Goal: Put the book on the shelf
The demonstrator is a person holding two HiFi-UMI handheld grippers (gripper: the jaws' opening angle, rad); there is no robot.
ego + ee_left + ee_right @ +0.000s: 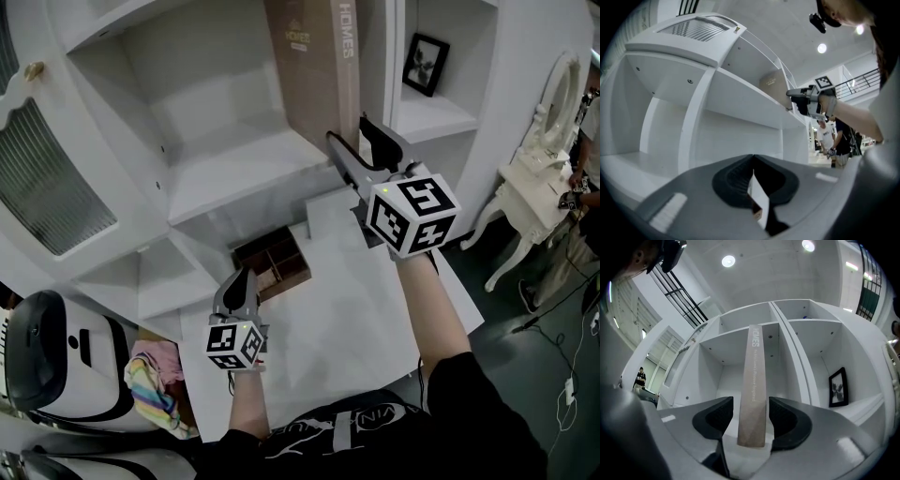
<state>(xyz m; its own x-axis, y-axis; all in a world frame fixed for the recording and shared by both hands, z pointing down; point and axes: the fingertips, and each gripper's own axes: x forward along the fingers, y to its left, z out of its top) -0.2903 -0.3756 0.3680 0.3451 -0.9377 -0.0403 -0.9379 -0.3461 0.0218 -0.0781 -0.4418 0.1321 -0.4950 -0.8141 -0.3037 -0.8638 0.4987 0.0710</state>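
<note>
A tall tan book (pixel 319 66) stands upright in a compartment of the white shelf unit (pixel 234 169), against the divider on its right. My right gripper (pixel 347 128) reaches to its spine. In the right gripper view the book (pixel 752 394) rises between the dark pads (pixel 715 420), with a small gap on each side, so the right gripper (pixel 752 427) is open. My left gripper (pixel 246 274) hangs low over the white table (pixel 347 309), shut and empty. In the left gripper view, that gripper (pixel 752 157) points at the shelf, and the right gripper (pixel 794 96) is up by the book (pixel 772 86).
A framed picture (pixel 425 64) leans in the compartment to the right of the book. A brown divided box (pixel 274 262) sits below the shelf by the table. A white dressing table (pixel 548 141) and a person (pixel 586 187) are at the far right. Colourful cloth (pixel 155 380) lies lower left.
</note>
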